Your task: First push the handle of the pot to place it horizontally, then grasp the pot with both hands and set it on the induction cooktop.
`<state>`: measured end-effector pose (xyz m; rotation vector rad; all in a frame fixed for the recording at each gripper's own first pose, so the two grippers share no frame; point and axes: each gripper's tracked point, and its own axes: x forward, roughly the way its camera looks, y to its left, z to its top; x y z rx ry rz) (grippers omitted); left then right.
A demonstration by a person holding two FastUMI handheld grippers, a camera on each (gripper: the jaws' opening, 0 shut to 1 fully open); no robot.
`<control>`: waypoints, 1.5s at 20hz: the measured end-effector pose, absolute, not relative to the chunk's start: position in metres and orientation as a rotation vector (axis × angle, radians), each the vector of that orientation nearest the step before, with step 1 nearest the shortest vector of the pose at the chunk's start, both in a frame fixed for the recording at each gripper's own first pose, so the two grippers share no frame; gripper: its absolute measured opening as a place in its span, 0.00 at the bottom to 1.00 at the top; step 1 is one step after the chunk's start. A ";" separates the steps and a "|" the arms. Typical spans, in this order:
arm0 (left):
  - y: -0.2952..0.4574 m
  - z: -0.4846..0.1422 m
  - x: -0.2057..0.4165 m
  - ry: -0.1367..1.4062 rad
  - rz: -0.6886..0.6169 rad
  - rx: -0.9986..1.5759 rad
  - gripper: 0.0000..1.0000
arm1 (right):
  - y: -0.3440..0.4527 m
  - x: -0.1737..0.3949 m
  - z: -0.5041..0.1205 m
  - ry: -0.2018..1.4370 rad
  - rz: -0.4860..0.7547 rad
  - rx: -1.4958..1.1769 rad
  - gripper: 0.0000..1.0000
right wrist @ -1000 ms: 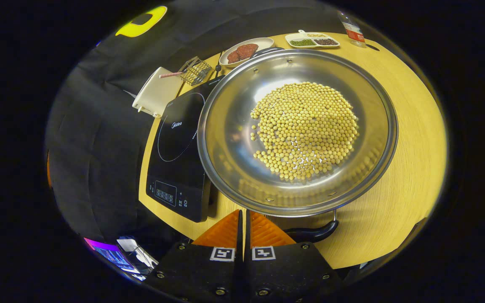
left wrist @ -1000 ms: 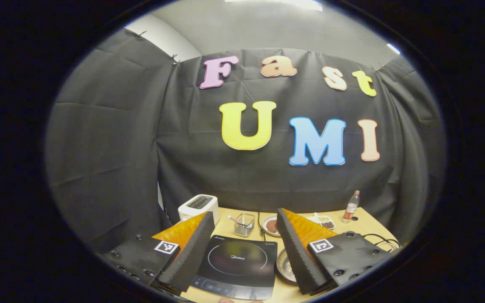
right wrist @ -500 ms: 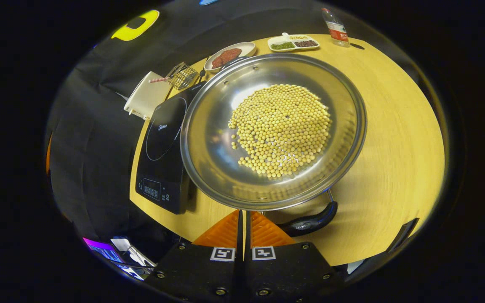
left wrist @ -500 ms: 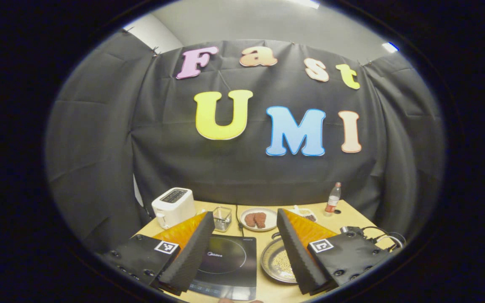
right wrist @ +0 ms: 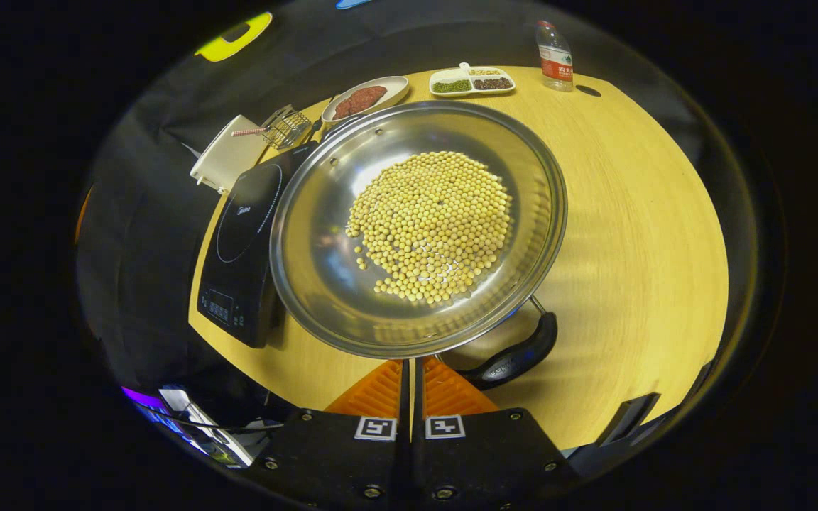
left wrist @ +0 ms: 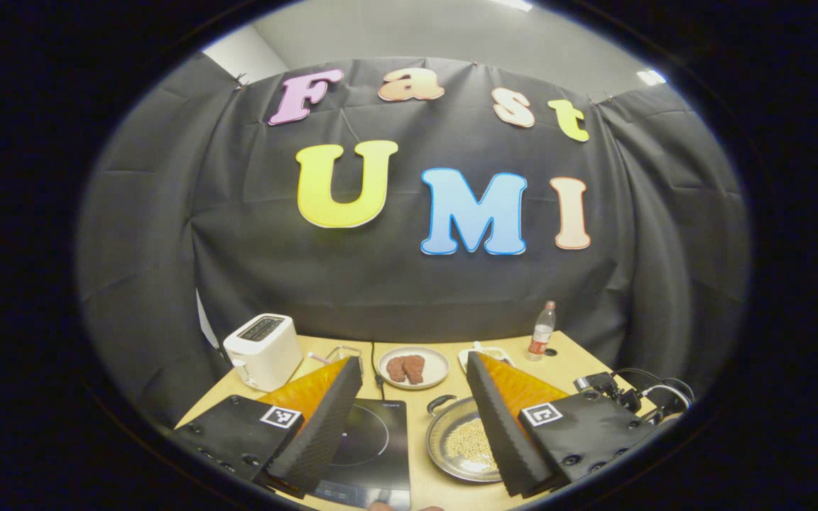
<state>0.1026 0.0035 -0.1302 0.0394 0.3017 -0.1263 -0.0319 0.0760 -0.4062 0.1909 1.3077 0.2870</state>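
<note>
Your right tool point(right wrist: 410, 369) fingers pressed together, empty, just short of the pot point(right wrist: 324, 284) rim, black handle point(right wrist: 515, 353) beside, your left tool point(left wrist: 412, 411) spread wide above the tabletop point(left wrist: 444, 387), induction cooktop point(right wrist: 238, 241) beside the pot.

pot point(right wrist: 324, 284) beside cooktop point(right wrist: 242, 234), beans point(right wrist: 430, 223) inside

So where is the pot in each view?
Left gripper view: the pot sits low, right of centre, partly behind the right finger.
Right gripper view: it spans the centre.
Shared landmark: the induction cooktop, directly to the pot's left in both.
</note>
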 end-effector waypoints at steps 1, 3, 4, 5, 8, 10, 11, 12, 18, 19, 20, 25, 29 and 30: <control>-0.001 -0.131 0.104 0.304 -0.131 0.043 0.99 | 0.069 -0.030 -0.407 1.307 0.285 0.169 0.01; -0.008 -0.134 0.106 0.309 -0.139 0.048 0.99 | 0.059 -0.028 -0.409 1.318 0.291 0.154 0.01; -0.010 -0.134 0.109 0.310 -0.141 0.050 0.99 | 0.054 -0.027 -0.410 1.326 0.293 0.154 0.01; -0.013 -0.135 0.110 0.312 -0.142 0.053 0.99 | 0.049 -0.025 -0.411 1.331 0.294 0.142 0.01; -0.018 -0.141 0.116 0.326 -0.136 0.056 0.95 | 0.030 -0.017 -0.415 1.329 0.291 0.081 0.01; -0.021 -0.147 0.118 0.339 -0.134 0.051 0.97 | 0.023 -0.014 -0.415 1.337 0.297 0.082 0.01; -0.023 -0.148 0.121 0.343 -0.133 0.050 0.97 | 0.019 -0.013 -0.417 1.338 0.299 0.073 0.01; -0.025 -0.151 0.123 0.347 -0.133 0.051 0.97 | 0.014 -0.009 -0.419 1.337 0.299 0.053 0.01; -0.041 -0.175 0.137 0.391 -0.136 0.050 0.99 | -0.027 0.019 -0.424 1.314 0.260 -0.063 0.01; -0.044 -0.179 0.139 0.395 -0.139 0.038 0.95 | -0.035 0.025 -0.425 1.307 0.243 -0.073 0.01; -0.047 -0.182 0.142 0.404 -0.143 0.027 0.95 | -0.040 0.029 -0.425 1.304 0.235 -0.078 0.01; -0.051 -0.209 0.150 0.460 -0.149 0.011 0.97 | -0.053 0.048 -0.432 1.292 0.198 -0.064 0.01; -0.048 -0.236 0.147 0.518 -0.157 -0.002 0.97 | -0.066 0.064 -0.434 1.269 0.172 -0.047 0.01; -0.047 -0.246 0.147 0.539 -0.157 -0.009 0.97 | -0.069 0.069 -0.433 1.258 0.168 -0.045 0.01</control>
